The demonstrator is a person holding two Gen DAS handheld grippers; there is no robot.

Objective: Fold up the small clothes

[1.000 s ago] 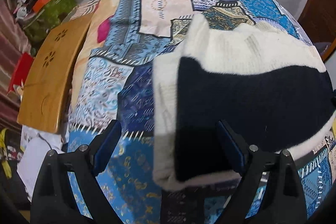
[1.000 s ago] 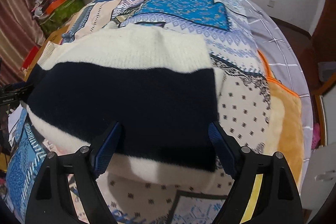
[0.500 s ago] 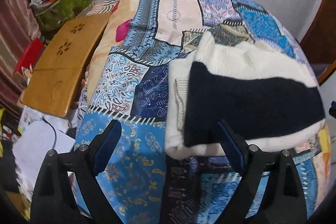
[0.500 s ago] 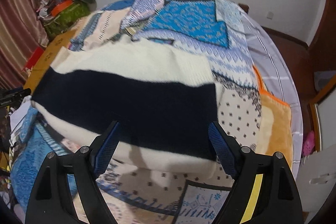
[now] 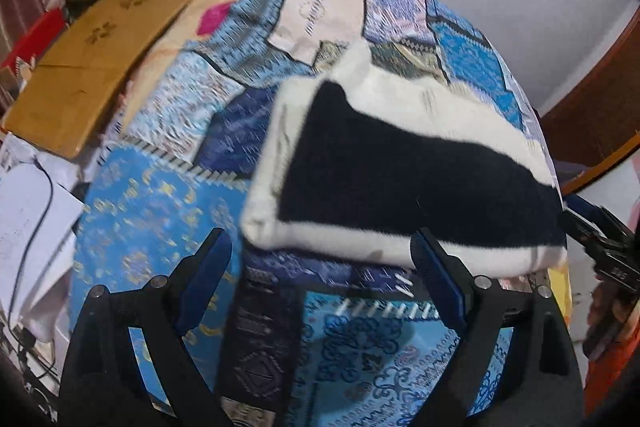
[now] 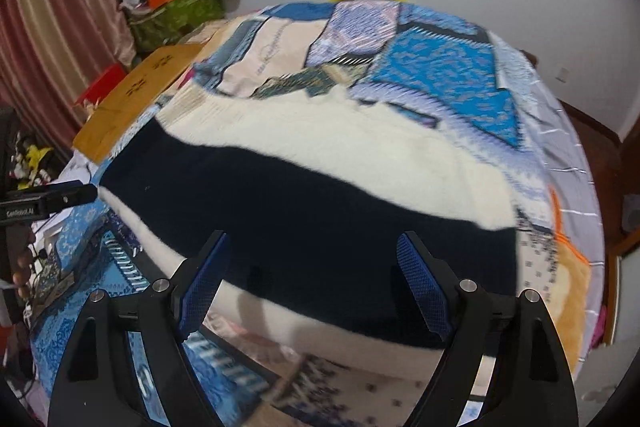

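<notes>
A folded cream and navy knit garment [image 5: 400,171] lies flat on the patchwork bedspread [image 5: 160,211]. It also fills the middle of the right wrist view [image 6: 320,203]. My left gripper [image 5: 322,275] is open and empty, just short of the garment's near left edge. My right gripper [image 6: 312,279] is open and empty, raised over the garment's near edge. The right gripper's body shows at the right edge of the left wrist view [image 5: 604,247], and the left gripper's body at the left edge of the right wrist view [image 6: 44,201].
A wooden folding board [image 5: 84,67] lies left of the bed. A green bag with clutter [image 6: 176,11] stands by the curtain [image 6: 60,27]. White paper and a cable [image 5: 32,227] lie at the bed's left. An orange blanket [image 6: 572,291] lies on the bed's right side.
Both grippers have pulled back and up from the folded garment, so it looks smaller and farther. The garment has stayed flat on the bed.
</notes>
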